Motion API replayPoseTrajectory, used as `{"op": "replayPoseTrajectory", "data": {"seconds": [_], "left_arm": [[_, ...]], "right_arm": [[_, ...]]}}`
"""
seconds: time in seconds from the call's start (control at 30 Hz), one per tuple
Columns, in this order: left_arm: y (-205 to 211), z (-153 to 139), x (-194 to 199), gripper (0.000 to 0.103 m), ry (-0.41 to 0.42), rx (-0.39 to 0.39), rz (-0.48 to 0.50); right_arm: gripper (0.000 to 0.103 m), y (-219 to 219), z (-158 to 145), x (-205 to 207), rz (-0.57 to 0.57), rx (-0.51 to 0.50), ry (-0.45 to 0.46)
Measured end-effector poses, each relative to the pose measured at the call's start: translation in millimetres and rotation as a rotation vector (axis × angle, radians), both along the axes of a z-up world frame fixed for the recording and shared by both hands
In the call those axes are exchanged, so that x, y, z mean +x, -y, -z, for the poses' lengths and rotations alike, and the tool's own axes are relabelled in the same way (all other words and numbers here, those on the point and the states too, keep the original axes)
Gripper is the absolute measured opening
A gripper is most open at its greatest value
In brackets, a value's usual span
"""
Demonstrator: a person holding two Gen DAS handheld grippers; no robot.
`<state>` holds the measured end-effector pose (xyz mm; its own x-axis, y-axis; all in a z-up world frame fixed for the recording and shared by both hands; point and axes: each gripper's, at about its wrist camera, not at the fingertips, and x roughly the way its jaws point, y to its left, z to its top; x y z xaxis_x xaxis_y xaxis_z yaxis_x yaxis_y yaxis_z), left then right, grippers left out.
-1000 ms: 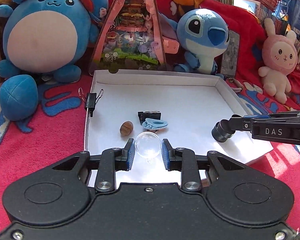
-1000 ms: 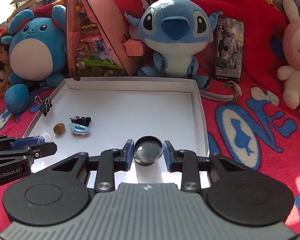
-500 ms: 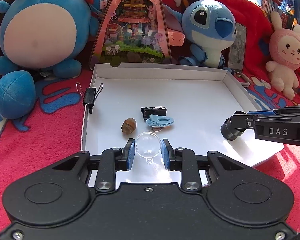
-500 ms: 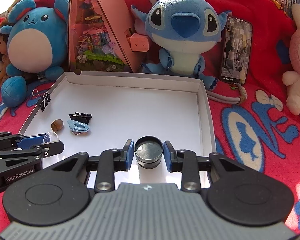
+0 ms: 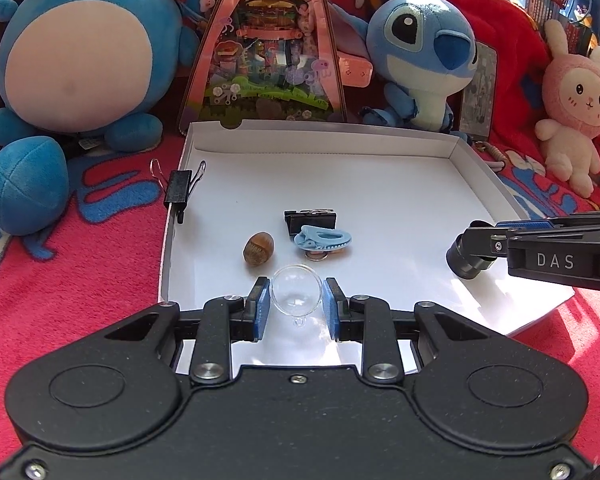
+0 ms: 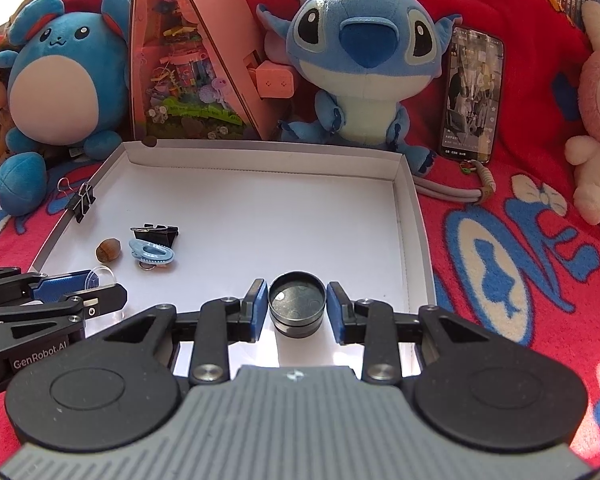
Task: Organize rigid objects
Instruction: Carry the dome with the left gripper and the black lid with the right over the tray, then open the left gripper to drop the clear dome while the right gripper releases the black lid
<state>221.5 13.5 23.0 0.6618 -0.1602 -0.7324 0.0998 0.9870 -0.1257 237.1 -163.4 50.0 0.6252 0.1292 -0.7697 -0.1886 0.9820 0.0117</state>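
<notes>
1. Tray (image 6: 414, 216) of white card is lying on the red blanket (image 6: 520, 240).
2. We are clamping our left claw (image 5: 296, 304) on a clear dome (image 5: 296, 294) over the tray's near edge.
3. Our right claw (image 6: 297, 306) is opening around a black lens (image 6: 297, 304) standing in the tray, its pads just clear.

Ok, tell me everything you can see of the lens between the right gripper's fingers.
The lens is a short dark metal cylinder with a ribbed rim and a round glass face turned up toward the camera, catching pale reflections. It stands on the floor of the white box, near its front right part. It sits between the blue pads of the right gripper, whose jaws are opening; thin gaps show on both sides, so nothing seems to press on it. From the left wrist view it is partly hidden behind a finger.
</notes>
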Motion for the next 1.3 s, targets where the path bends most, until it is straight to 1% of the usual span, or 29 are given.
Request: {"op": "replayPoseTrajectory", "data": {"seconds": [0.07, 0.1, 0.23, 0.3, 0.67, 0.73, 0.77, 0.8, 0.87, 1.13, 1.3], "left_arm": [[0, 1, 0, 0.027, -0.001, -0.001, -0.002], [0, 2, 0, 0.027, -0.001, -0.002, -0.002], [0, 2, 0, 0.027, 0.000, -0.002, -0.003], [0, 2, 0, 0.027, -0.001, -0.002, -0.003], [2, 2, 1, 0.027, 0.007, 0.011, 0.002], [3, 2, 2, 0.027, 0.010, 0.013, 0.002], [3, 2, 2, 0.027, 0.012, 0.014, 0.002], [3, 3, 2, 0.027, 0.014, 0.015, 0.003], [4, 3, 2, 0.027, 0.019, 0.018, 0.004], [4, 4, 4, 0.027, 0.030, 0.015, -0.006], [6, 5, 4, 0.027, 0.038, 0.027, -0.005]], "right_arm": [[0.044, 0, 0, 0, 0.003, 0.000, 0.006], [0.053, 0, 0, 0, 0.006, 0.000, 0.008], [0.056, 1, 1, 0, 0.009, 0.008, 0.007], [0.060, 1, 2, 1, 0.010, 0.004, 0.007], [0.060, -1, 13, 1, -0.001, -0.004, -0.022], [0.057, -2, 15, 0, -0.004, -0.008, -0.022], [0.053, -2, 15, 0, -0.004, -0.009, -0.023], [0.046, -2, 16, 1, -0.004, -0.007, -0.025], [0.040, -3, 17, 1, -0.006, -0.008, -0.025], [0.038, -3, 23, -1, -0.005, -0.018, -0.021], [0.038, -2, 26, -2, -0.003, -0.012, -0.016]]}}
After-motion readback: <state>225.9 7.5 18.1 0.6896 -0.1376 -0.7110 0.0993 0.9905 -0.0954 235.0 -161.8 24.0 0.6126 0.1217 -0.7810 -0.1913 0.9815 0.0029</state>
